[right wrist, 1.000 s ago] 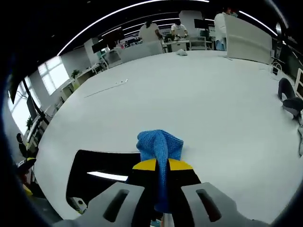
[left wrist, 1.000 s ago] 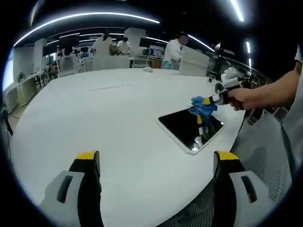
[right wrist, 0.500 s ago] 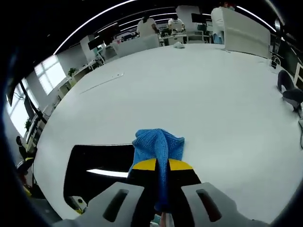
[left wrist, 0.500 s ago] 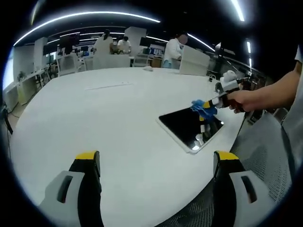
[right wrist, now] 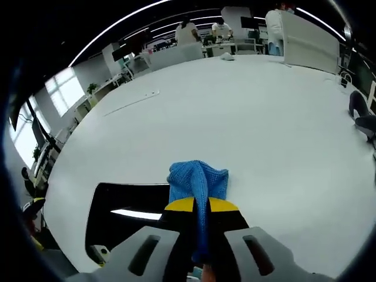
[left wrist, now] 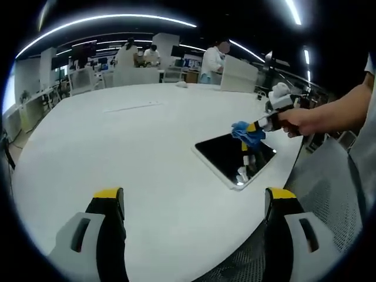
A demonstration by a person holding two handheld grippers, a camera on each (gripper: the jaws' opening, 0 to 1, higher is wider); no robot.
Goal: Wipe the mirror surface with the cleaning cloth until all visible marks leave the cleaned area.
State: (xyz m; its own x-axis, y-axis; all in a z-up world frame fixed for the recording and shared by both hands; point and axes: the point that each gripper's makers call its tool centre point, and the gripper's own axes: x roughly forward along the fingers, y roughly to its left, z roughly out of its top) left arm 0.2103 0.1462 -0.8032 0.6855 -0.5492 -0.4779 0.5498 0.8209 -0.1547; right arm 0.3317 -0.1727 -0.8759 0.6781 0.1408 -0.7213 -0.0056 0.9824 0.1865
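On the white table [left wrist: 117,135] near its edge lies the dark mirror [left wrist: 226,160], right gripper [right wrist: 201,205] clenched on the blue cleaning cloth [right wrist: 197,182], cloth bunched against the mirror's far edge; person's hand [left wrist: 296,121] holds that gripper in the left gripper view. Left gripper [left wrist: 194,202] released, jaws wide apart over bare tabletop, well apart from the mirror

A wide, round-edged white worktop [left wrist: 117,147] stretches away toward an open office. At its far side stands an upright white board [left wrist: 238,79], with people in white tops [left wrist: 210,59] near desks behind it. Long ceiling light strips [left wrist: 111,19] curve overhead. A bright window [right wrist: 63,91] lies beyond the worktop's edge.
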